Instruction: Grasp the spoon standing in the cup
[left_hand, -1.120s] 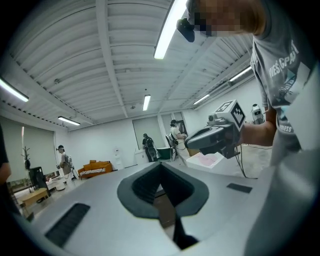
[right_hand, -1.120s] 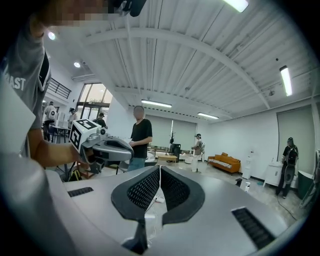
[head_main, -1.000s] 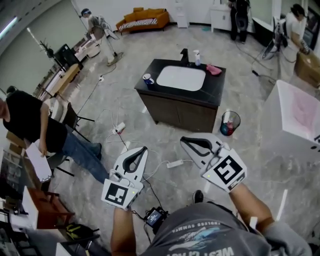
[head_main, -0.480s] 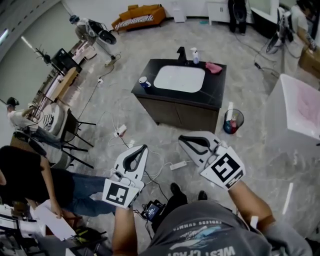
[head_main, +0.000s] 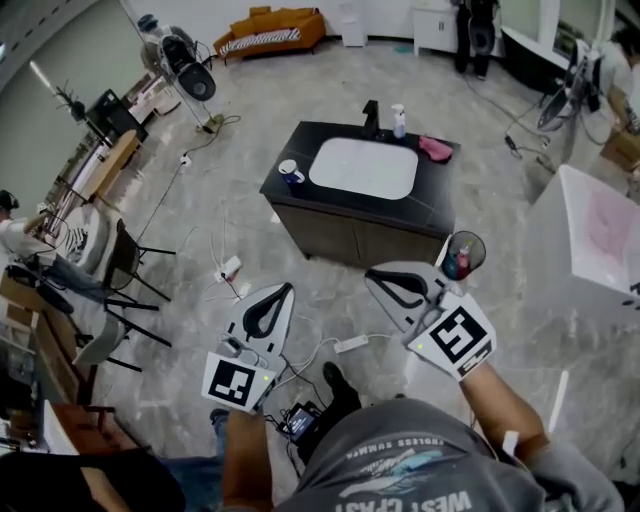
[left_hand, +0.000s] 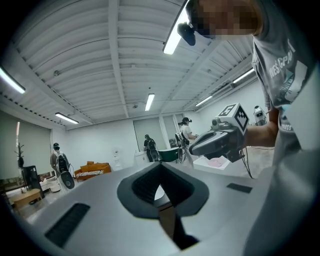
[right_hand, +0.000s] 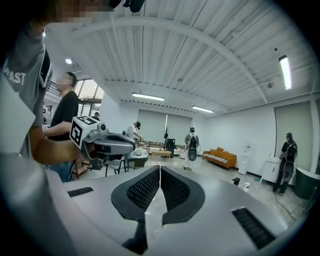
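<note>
A blue-and-white cup (head_main: 291, 171) stands on the front left corner of the black sink counter (head_main: 432, 195), far ahead in the head view. It is too small to make out a spoon in it. My left gripper (head_main: 286, 289) is held low over the floor, well short of the counter, its jaws shut with nothing between them. My right gripper (head_main: 372, 274) hangs beside it, also shut and empty. In the left gripper view the left gripper (left_hand: 160, 167) faces across the room, with the right gripper to its right. In the right gripper view the pads of the right gripper (right_hand: 160, 170) meet.
On the counter are a white basin (head_main: 364, 167), a faucet (head_main: 370, 112), a spray bottle (head_main: 398, 120) and a pink cloth (head_main: 436, 146). A bin (head_main: 461, 250) stands right of it, beside a white table (head_main: 600, 225). Cables and a power strip (head_main: 350, 344) lie underfoot; chairs (head_main: 120, 260) stand left.
The head view has shifted, so the counter sits slightly nearer. The person in black at the left has dropped to the bottom left corner. Both grippers stay shut in much the same place.
</note>
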